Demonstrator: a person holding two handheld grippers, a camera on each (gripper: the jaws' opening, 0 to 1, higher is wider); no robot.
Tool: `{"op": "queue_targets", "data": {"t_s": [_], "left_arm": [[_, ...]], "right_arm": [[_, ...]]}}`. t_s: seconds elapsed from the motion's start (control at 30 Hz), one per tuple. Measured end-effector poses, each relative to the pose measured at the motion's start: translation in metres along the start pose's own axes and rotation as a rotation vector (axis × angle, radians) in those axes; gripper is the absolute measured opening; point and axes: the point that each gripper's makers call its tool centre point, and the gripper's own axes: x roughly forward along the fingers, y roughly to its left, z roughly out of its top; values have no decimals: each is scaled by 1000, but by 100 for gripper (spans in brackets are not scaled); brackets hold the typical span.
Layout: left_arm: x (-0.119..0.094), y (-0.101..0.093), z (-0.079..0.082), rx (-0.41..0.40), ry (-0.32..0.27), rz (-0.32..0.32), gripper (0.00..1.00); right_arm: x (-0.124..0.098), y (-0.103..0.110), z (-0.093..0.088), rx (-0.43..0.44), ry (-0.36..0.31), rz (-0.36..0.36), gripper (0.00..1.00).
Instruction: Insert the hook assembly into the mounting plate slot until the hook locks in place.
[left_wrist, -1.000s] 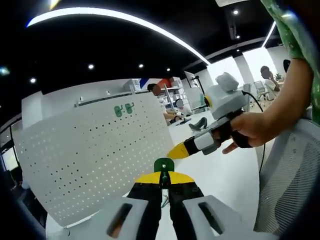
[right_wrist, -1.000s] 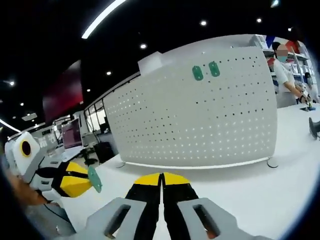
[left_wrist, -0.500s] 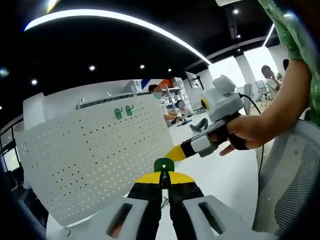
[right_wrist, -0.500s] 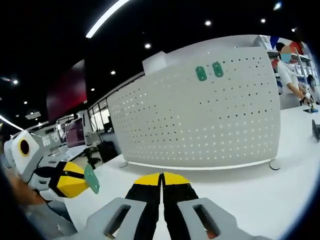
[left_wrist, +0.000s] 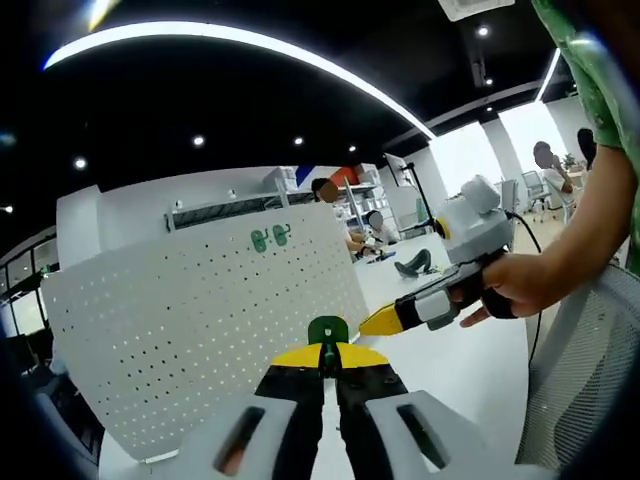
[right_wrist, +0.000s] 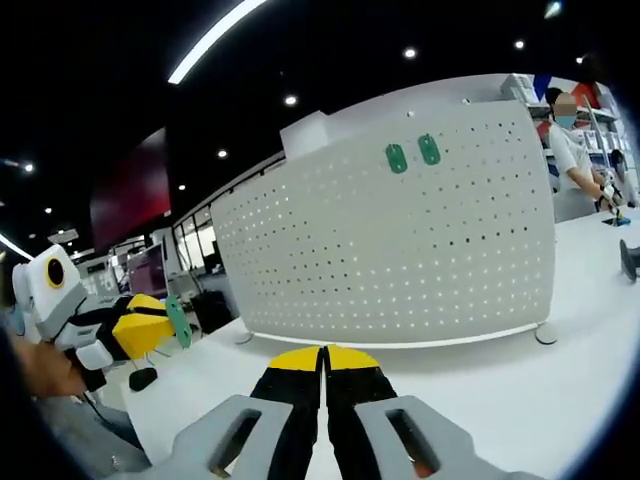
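Left gripper (left_wrist: 322, 362): jaws clamped on the green hook assembly (left_wrist: 327, 331), whose rounded tab stands up at 12 o'clock from the yellow tips. From the right gripper view the same piece (right_wrist: 179, 321) shows edge-on as a thin flat plate poking past the tips of the left gripper (right_wrist: 150, 330), at 9 o'clock in that view.

Right gripper (right_wrist: 324, 358): jaws together, nothing between them. In the left gripper view it comes in at 3 o'clock (left_wrist: 378, 321), held in the person's hand (left_wrist: 515, 288), tips pointed toward the hook.

Outward: the white perforated mounting plate (left_wrist: 200, 330) stands upright on the white table (right_wrist: 500, 400), well apart from both grippers. In the left gripper view it spans 9 to 12 o'clock. Two green hooks (right_wrist: 413, 154) already sit near its upper edge, at about 1 o'clock in the right gripper view. People stand at benches in the background, at 3 o'clock.

Handling judgement: the hook looks like thin moulded plastic, light, stiff and fairly smooth, so it could pivot or slip in a two-point pinch. The present hold on the lower body seems right: it leaves the tab free to enter a slot. The plate stands on small feet and may shift or tip under push; the free right gripper could brace it. Locking likely needs a firm, square press.
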Motion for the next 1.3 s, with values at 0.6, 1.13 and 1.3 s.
{"op": "queue_targets", "data": {"t_s": [0.6,1.13,1.3], "left_arm": [[17,33,34,0,-22,27,3],[16,56,42,-80,-19,68,3],[18,64,43,-96,-21,82,3]], "right_arm": [[-8,-11,26,-43,-115,-65,20],[-14,-8,59,-161,-183,-90,42],[-20,-6,70,-228,-191,-95,48]]}}
